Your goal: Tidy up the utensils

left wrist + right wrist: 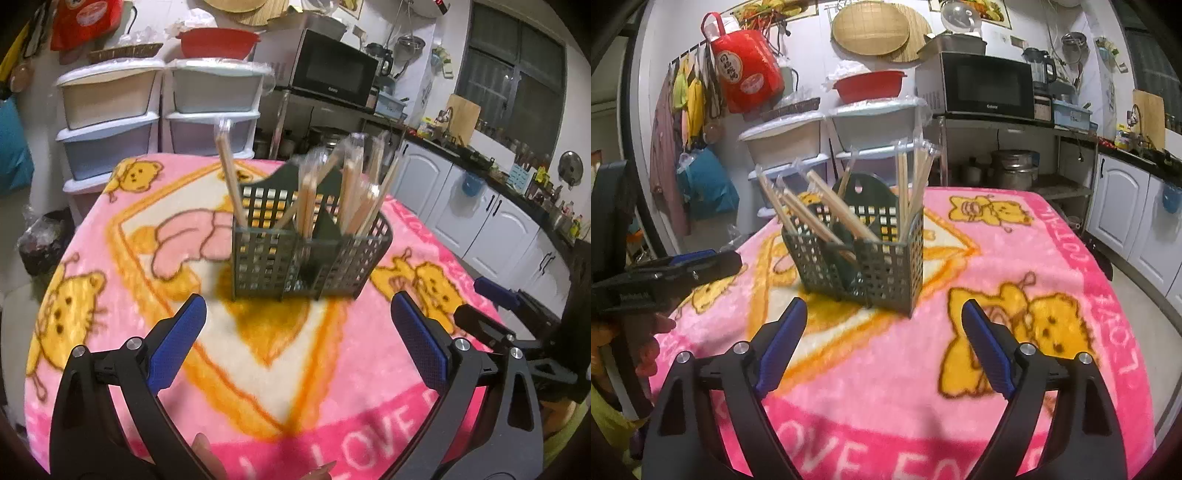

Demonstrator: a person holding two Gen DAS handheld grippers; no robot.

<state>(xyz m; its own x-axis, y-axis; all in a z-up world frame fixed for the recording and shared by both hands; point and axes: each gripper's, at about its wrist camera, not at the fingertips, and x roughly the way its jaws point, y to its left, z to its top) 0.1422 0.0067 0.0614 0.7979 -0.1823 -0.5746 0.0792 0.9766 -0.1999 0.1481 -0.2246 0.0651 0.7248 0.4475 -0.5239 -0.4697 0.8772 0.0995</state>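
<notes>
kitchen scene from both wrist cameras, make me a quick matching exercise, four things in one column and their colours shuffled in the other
Things:
1. utensil basket
2. bowl on the drawers
3. microwave
4. blanket on the table

Colours:
a. black
b. pink
c. dark green
d. red

Pairs: 1-c, 2-d, 3-a, 4-b

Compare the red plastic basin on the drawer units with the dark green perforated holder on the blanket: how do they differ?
The red plastic basin is round with solid walls; the dark green perforated holder is boxy with grid walls. The basin sits high on the pale plastic drawer units; the holder stands on the pink blanket, holding wrapped chopsticks. Both stand upright.
</notes>
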